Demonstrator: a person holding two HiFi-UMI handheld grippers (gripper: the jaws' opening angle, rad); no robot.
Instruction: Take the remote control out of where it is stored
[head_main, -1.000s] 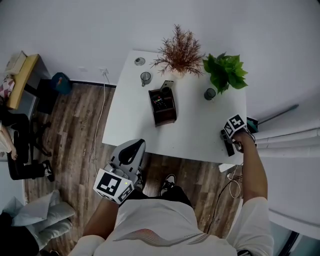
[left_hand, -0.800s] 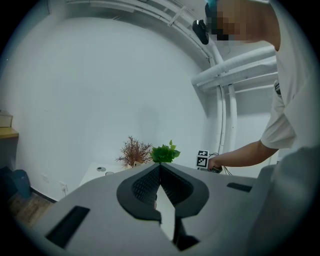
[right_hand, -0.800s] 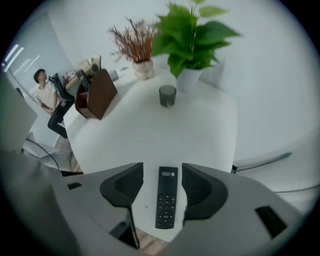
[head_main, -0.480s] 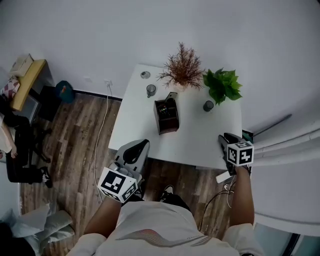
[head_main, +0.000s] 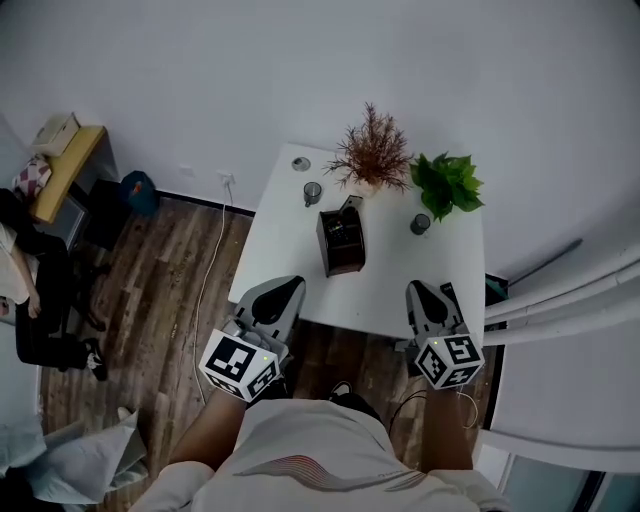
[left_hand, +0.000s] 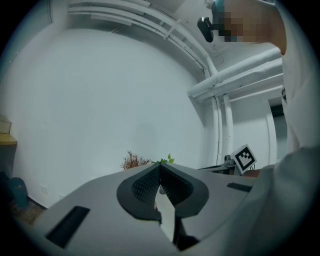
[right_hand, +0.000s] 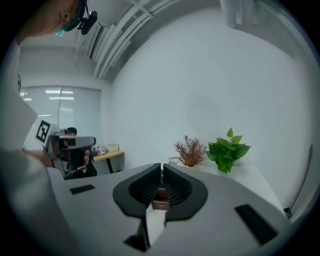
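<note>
At the near edge of the white bench (head_main: 400, 270) both grippers are held roughly level, side by side and well apart, pointing toward the wall; the left gripper (head_main: 287, 288) is over the bench's left front corner, the right gripper (head_main: 417, 291) over its right front part. Seen along their own length, the left fingers (left_hand: 144, 186) meet at the tips and grip nothing; only a sliver of pale bench shows through the gap lower down. The right fingers (right_hand: 176, 186) have just been closing and now stand all but together, with a thin slit left at the tips; nothing is between them, and the brown shape low in that slit is the far-off box, not something held.

The remote control (head_main: 448, 294), as far as so small a dark oblong can be read, lies flat on the bench near the right front corner, just beside the right gripper and well apart from the dark wooden storage box (head_main: 340, 250); that box stands open-topped at the bench's middle, its contents too small to make out. Behind it, along the wall side, are a reddish dried plant (head_main: 372, 155) and a green potted plant (head_main: 447, 183); one small cup (head_main: 313, 192) stands left of the box, another (head_main: 421, 223) right of it.
</note>
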